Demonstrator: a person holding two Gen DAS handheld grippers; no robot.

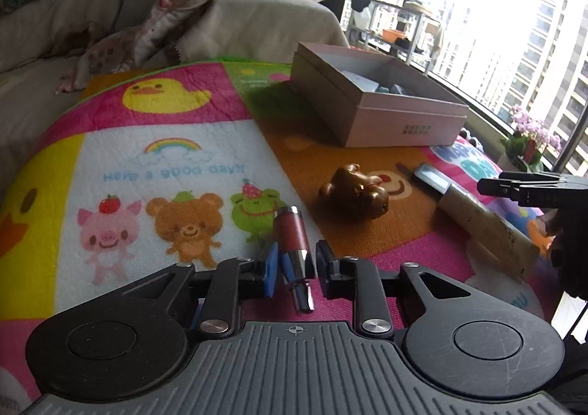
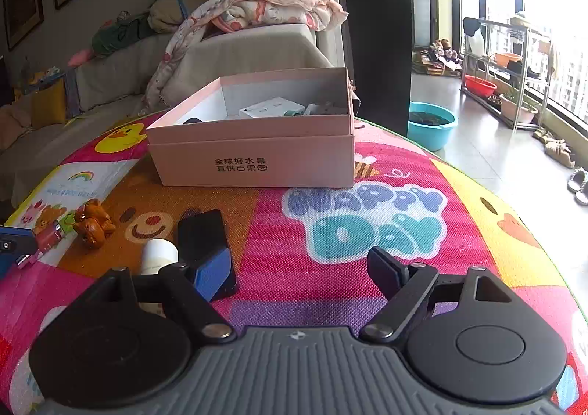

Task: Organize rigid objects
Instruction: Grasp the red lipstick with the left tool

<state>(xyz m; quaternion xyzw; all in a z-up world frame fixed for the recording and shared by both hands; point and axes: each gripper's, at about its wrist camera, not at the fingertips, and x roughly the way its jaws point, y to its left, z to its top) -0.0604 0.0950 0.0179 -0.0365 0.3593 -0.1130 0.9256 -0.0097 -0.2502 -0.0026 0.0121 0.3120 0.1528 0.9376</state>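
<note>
Rigid objects lie loose on the cartoon play mat (image 1: 176, 143): a red cylinder with metal ends (image 1: 292, 242), a brown animal figurine (image 1: 354, 191), and a pale tube (image 1: 477, 220) with a clear cap. A pink cardboard box (image 2: 257, 158) stands open at the far side of the mat and already holds several items.

The step in hand appears to be pickup of the red cylinder. The left gripper (image 1: 294, 264) sits low over the mat with its jaws apart; the cylinder lies lengthwise in the gap, its tapered metal tip pointing back toward the gripper body. The blue pad (image 1: 272, 268) on one side is just beside the cylinder; the opposite finger (image 1: 325, 260) stands clear of it. No clamping is evident.

The next move likely calls for closing the jaws on the cylinder's red barrel, not on its narrow tip, which would give a poorer hold, then lifting and carrying it to the box.

The right gripper (image 2: 305, 268) hovers over the mat facing the box, jaws wide apart and holding nothing. The pale tube lies beside its left finger (image 2: 211, 268), outside the gap. The figurine rests between cylinder and tube.
</note>
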